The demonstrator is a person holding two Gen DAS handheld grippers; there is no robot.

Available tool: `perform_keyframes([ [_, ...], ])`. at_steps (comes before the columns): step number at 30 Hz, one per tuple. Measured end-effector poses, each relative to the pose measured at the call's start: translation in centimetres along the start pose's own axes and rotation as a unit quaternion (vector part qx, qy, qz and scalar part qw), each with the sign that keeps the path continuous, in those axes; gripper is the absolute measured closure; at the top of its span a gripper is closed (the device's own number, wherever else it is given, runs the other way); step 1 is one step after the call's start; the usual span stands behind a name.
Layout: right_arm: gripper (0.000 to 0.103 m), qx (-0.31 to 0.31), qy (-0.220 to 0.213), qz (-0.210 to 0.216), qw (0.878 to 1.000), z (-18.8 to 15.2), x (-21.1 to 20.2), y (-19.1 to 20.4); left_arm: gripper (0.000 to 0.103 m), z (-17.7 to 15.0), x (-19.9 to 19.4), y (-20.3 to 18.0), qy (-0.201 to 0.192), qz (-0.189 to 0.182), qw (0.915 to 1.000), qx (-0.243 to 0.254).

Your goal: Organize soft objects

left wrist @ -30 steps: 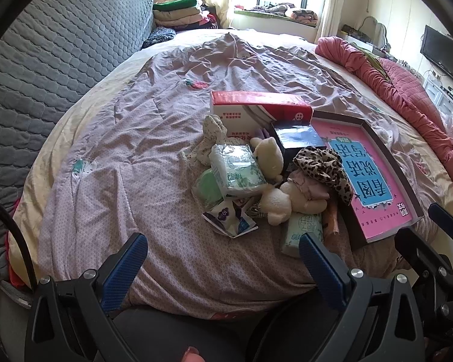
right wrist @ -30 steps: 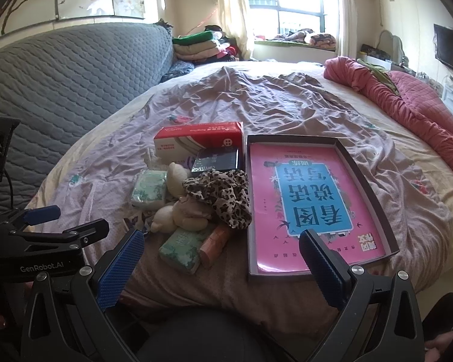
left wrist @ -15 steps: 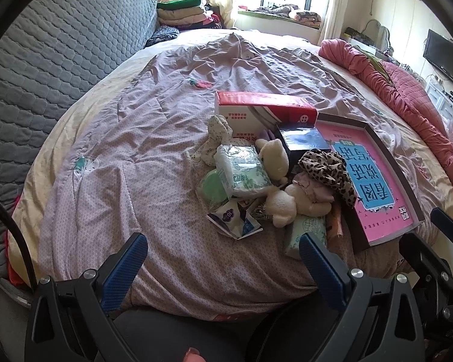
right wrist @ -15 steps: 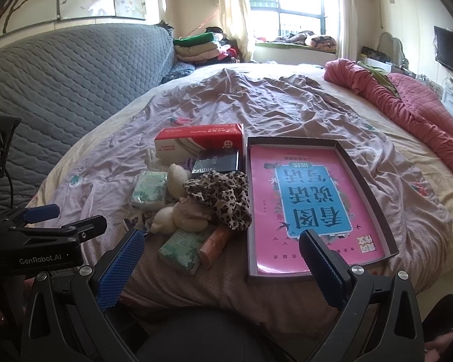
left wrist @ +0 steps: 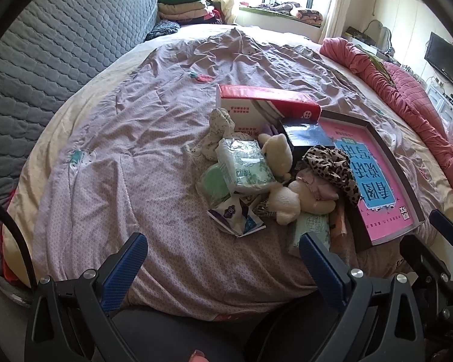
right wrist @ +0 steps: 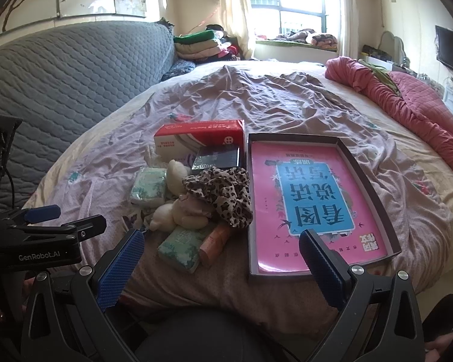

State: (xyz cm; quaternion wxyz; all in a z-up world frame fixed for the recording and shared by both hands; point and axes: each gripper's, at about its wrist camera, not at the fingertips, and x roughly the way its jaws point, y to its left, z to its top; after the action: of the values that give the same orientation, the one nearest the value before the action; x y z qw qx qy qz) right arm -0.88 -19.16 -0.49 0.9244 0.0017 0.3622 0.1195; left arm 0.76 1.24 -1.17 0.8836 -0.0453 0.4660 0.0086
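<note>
Your left tongs were spread wide and empty, hovering over the near edge of the bed, short of the pile. Your right tongs were also spread and empty, over the near edge by the shallow dark tray with the pink book lying flat in it. The soft stuff sat bunched just left of that tray: cream plush toy, leopard-print cloth draped over the tray's left rim, green tissue pack leaning on the plush, a second tissue pack nearest you with an orange tube-shaped item touching it. Behind the pile stood a red-and-white tissue box and a small black box. A pink quilt was bunched along the bed's right side.
</note>
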Motion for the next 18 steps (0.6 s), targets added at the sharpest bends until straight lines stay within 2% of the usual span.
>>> perform_keyframes([
  [18, 0.0, 0.003, 0.016, 0.004, 1.0, -0.1, 1.6, -0.2, 0.002, 0.1, 1.4, 0.3, 0.012, -0.005, 0.9999, 0.001],
])
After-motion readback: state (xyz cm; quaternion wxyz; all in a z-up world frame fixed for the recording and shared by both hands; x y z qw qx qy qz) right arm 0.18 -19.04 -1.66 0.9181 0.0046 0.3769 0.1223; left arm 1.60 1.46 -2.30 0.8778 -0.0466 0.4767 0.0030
